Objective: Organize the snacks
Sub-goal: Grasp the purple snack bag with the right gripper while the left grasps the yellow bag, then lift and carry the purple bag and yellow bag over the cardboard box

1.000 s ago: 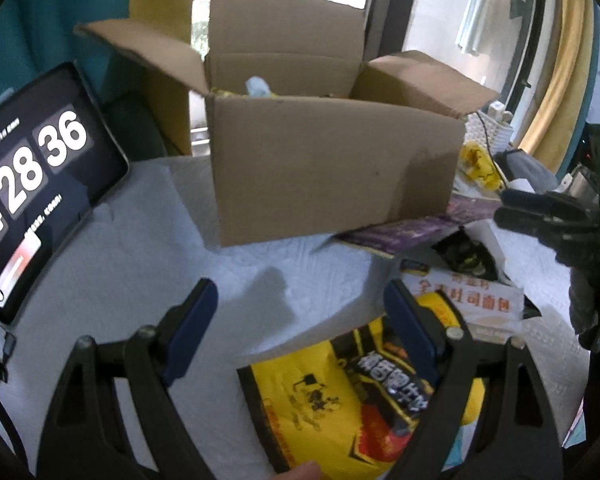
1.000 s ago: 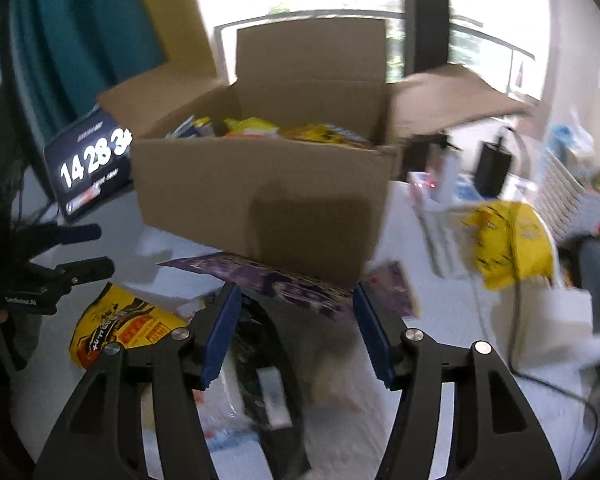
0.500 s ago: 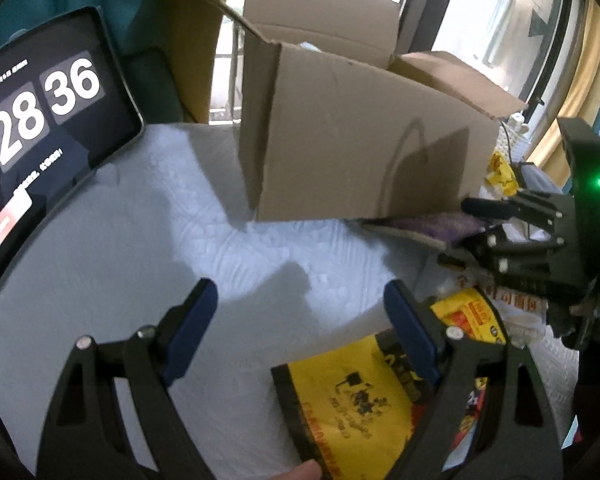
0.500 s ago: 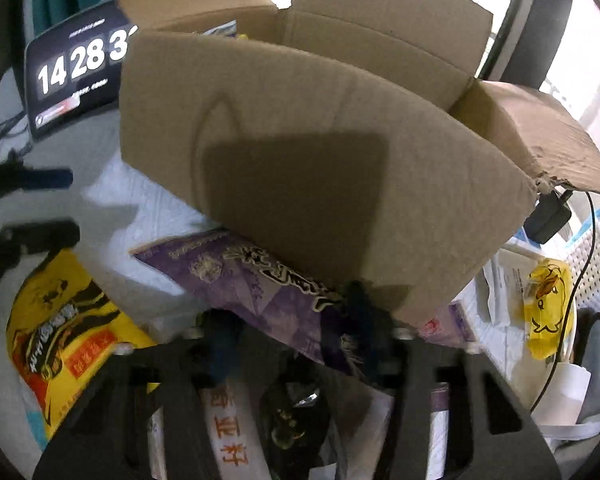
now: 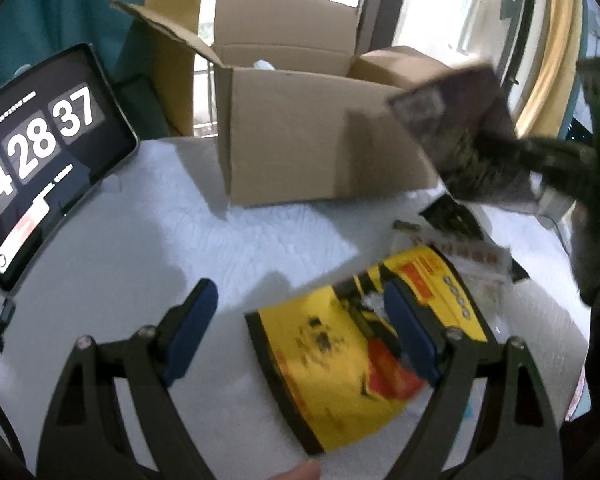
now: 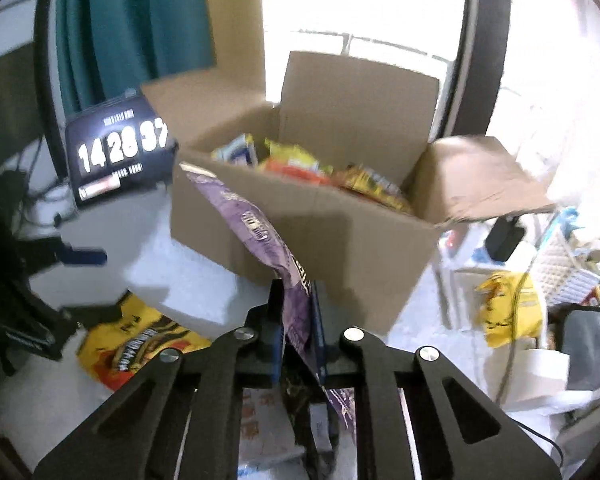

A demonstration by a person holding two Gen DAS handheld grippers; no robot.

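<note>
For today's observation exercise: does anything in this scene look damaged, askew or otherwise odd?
Slightly. The cardboard box's right flap has a ragged, torn-looking edge. The purple snack packet, pinched in the right gripper, hangs tilted in mid-air.

Left wrist view: low over the white table (image 5: pixel 112 248), looking forward and slightly down towards the cardboard box (image 5: pixel 300 140), clock tablet (image 5: pixel 40 148) at its left. Right wrist view: from the opposite side, higher, closer, looking into the box (image 6: pixel 320 220). Shared: box, tablet (image 6: pixel 120 152), yellow packet (image 5: pixel 360 344) (image 6: pixel 136 344), and each other's gripper.
</note>
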